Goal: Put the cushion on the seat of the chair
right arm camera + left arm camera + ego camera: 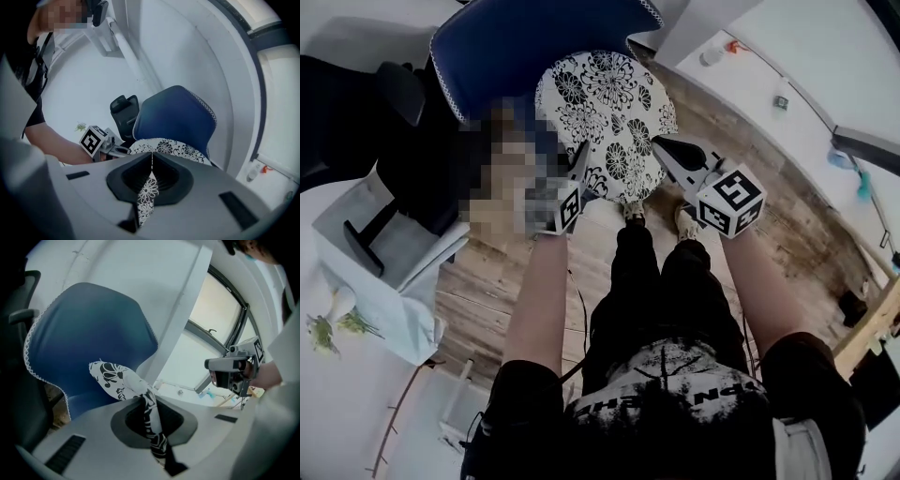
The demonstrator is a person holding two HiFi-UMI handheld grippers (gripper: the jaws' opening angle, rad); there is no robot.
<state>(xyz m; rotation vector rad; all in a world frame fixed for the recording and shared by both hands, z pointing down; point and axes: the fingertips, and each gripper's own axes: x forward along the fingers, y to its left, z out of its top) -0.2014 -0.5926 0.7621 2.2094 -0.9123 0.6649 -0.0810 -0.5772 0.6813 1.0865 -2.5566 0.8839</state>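
While the left hand-held gripper (150, 413) and the right hand-held gripper (151, 180) are each clenched on its near rim, the cushion (605, 117) hangs spread over the seat (91, 403) of the blue chair (534, 37). Its far edge lies toward the backrest (89, 333) and its near edge toward the seat's front edge.

The left tool pinches a fold of the black-and-white flowered cover at the left of that rim. Its own view shows the cloth squeezed thin between jaws drawn nearly together. The right tool does likewise at the right of the rim, with a narrow strip of flowered cloth running up between its closed jaws.

Two grips set apart along one rim make sense for a soft, floppy disc. Held at a single point it would likely droop and fold, whereas two points keep it fairly flat and let the person aim it square to the seat. Both tools slant downward toward the chair, which would suit laying the far edge down first.

Whether the cushion's underside touches the seat I cannot tell: the head view looks down onto its top, and the gripper views do not show the gap. By my reading the task is near its end. What remains is to settle the cushion within the seat's edges and let both jaws go.
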